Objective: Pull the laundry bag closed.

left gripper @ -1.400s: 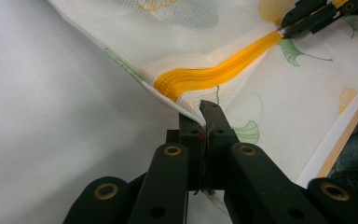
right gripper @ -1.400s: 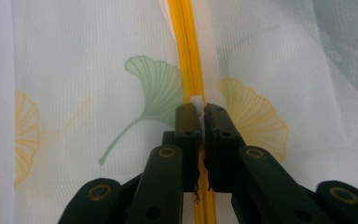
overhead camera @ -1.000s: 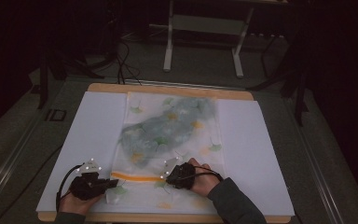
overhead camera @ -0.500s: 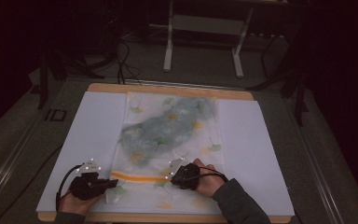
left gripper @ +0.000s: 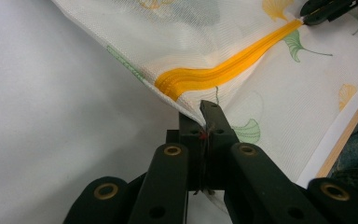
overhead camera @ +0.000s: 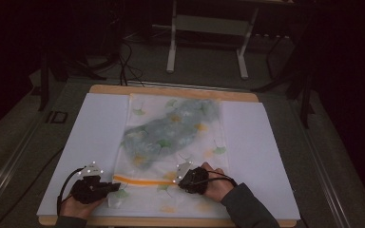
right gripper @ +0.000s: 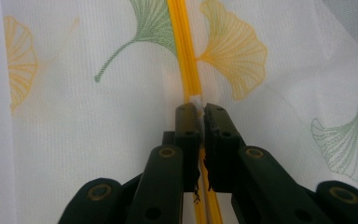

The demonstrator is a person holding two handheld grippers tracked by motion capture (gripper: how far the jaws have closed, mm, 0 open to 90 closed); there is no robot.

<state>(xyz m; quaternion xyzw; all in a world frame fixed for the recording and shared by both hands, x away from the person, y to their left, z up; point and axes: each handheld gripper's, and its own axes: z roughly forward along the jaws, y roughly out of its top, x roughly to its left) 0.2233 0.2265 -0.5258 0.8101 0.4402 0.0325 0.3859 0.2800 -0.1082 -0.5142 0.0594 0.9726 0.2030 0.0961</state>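
Observation:
A white mesh bag printed with ginkgo leaves lies flat on the table, with a grey-blue cloth inside it. An orange zipper runs across its near end. My left gripper is shut on the bag's corner beside the zipper's end, and the fabric there is lifted and pulled taut. My right gripper sits at the zipper's other end. Its jaws are shut on the small pale pull on the zipper line. It also shows far off in the left gripper view.
The bag rests on a white sheet covering a wooden table. The table's near edge runs just under both hands. Beyond the table stand metal frame legs, with cables on the dark floor.
My right gripper has crept a little to the right along the zipper, so slightly more orange shows. The left gripper has stayed put.

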